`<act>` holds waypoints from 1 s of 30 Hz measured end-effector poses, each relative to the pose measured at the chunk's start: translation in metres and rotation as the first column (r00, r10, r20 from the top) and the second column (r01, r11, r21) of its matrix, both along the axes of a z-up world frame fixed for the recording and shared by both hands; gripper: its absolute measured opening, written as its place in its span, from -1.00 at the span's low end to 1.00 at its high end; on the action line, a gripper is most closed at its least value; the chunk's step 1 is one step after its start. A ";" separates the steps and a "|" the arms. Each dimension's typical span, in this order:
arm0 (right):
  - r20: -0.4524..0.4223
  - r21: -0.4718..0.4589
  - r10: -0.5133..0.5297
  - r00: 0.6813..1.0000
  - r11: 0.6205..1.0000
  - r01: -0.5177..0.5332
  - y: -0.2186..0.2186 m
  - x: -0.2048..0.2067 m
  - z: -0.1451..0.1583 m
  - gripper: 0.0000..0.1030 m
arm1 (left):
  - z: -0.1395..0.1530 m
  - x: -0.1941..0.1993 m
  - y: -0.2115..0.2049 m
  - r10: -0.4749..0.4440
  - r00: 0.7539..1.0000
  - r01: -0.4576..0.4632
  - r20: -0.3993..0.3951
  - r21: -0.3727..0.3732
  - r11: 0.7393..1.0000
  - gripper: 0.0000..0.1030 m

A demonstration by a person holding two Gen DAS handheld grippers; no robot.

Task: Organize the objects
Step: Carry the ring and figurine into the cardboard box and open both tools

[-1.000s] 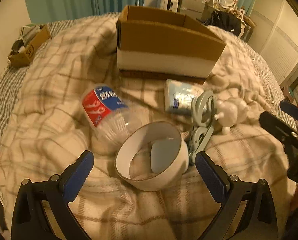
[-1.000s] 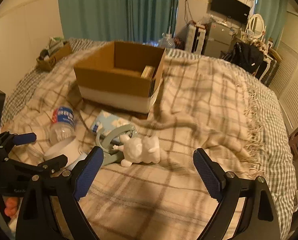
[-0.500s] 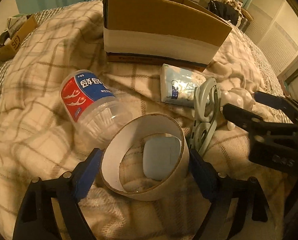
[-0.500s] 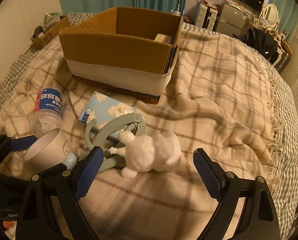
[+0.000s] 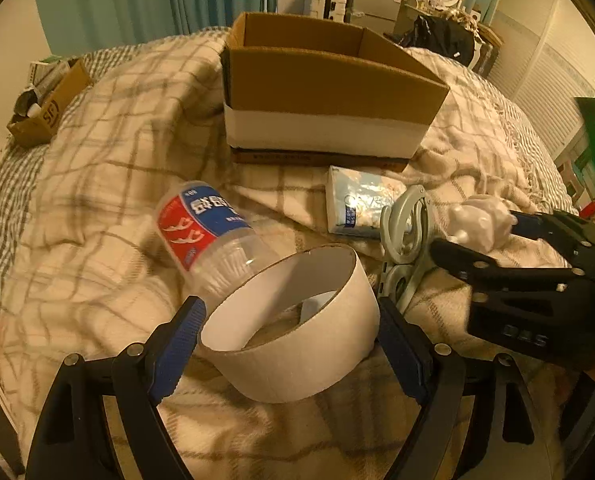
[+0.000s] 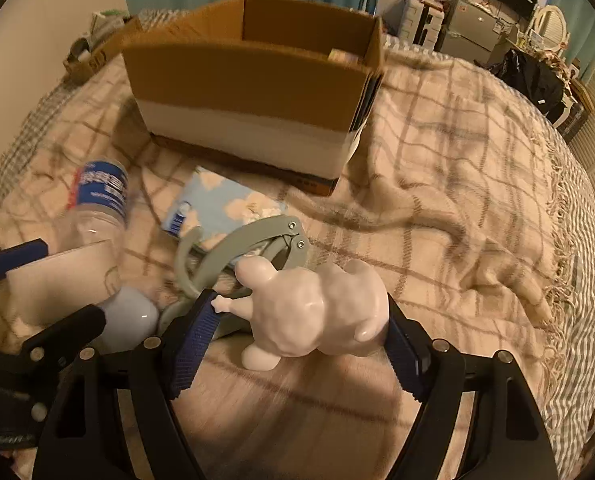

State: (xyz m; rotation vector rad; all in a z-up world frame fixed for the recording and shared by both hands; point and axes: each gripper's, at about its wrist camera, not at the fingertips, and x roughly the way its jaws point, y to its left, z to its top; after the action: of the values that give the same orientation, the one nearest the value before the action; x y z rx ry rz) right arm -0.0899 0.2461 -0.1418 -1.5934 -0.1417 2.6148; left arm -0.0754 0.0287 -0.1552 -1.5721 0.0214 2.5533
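Right tongs clamp the white figurine; left tongs clamp the paper ring.

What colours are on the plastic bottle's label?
Red and blue with white lettering on the plastic bottle; clearest in the left wrist view.

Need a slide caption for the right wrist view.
Right hand-held gripper closes around white animal figurine on plaid blanket, cardboard box behind.

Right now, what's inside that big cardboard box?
Inside the cardboard box, only a small tan item shows against the far right corner. The near wall hides the floor and anything else.
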 end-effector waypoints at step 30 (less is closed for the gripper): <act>-0.336 0.046 0.105 0.936 0.994 -0.095 -0.035 0.002 0.206 0.50 | 0.174 -0.061 -0.038 0.049 0.941 -0.043 -0.335 0.023 0.999 0.69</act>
State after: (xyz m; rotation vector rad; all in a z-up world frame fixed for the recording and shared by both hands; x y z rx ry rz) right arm -0.0878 0.2112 0.0640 -1.1296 -0.2430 2.9011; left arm -0.1360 -0.0096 0.0188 -1.1247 0.0009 2.8185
